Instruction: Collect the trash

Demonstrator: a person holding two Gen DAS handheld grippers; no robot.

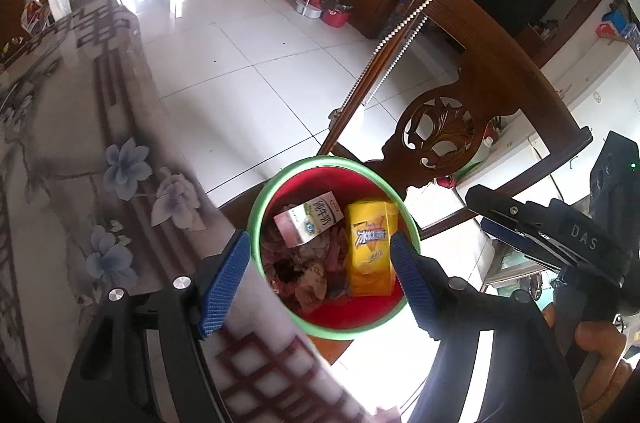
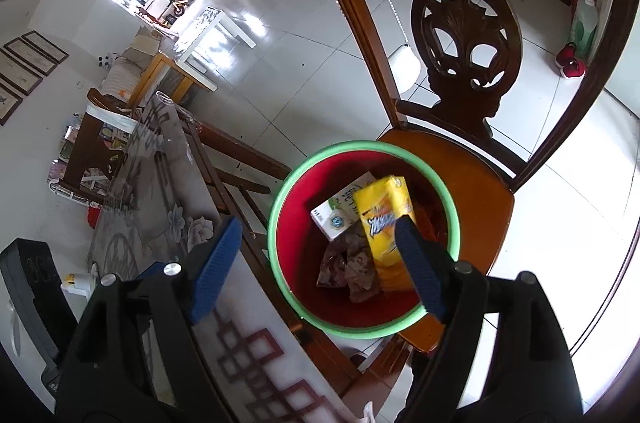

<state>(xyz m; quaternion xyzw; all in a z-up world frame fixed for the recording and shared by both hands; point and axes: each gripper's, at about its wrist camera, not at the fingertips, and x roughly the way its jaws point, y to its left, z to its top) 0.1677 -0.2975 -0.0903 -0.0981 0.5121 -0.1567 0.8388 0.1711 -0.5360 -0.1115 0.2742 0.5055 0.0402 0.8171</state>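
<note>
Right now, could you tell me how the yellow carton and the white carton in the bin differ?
The yellow carton is plain bright yellow with blue lettering; the white carton is white with green print and a pink end. The yellow carton sits nearer the chair side, partly overlapping the white carton. Both lie on crumpled trash inside the red bin.

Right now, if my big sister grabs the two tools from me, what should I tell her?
Left tool: open, holding nothing, over the bin.
Right tool: open too, holding nothing, also over the bin.
The bin sits on the chair seat, next to the table.
Done: the yellow carton, milk carton and crumpled wrappers are inside the bin.
Left: check the table for more trash; little of it shows here.
</note>
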